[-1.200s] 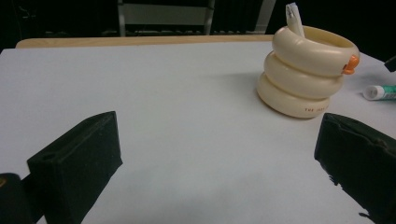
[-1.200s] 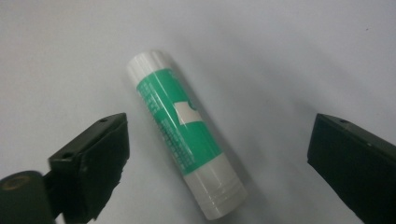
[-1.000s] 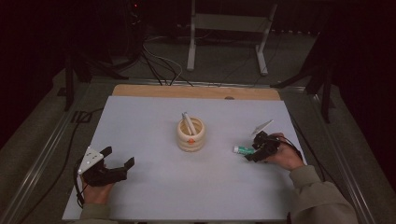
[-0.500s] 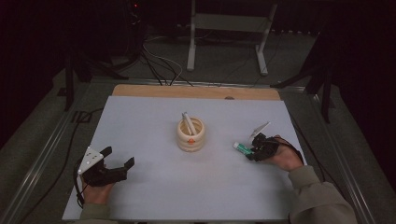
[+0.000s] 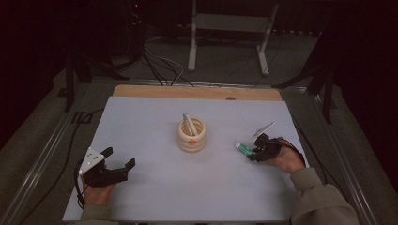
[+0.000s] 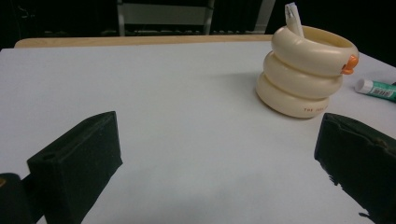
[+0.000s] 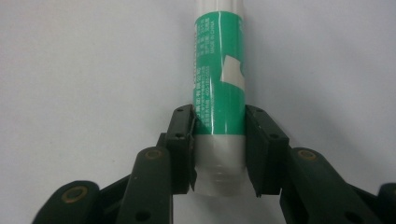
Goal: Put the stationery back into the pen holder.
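The white worktop is carrying everything. Near its middle a cream ringed holder is standing upright with a white tube leaning inside; small dark lettering on its lowest ring is too tiny to read. The left hand-held gripper is resting at the near left, jaws spread wide and holding nothing. The right hand-held gripper is gripping a green-and-white glue stick lying flat right of the holder; its label is reading "MADE IN CHINA".

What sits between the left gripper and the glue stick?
The cream holder stands between the left gripper and the glue stick, seen in the high view.
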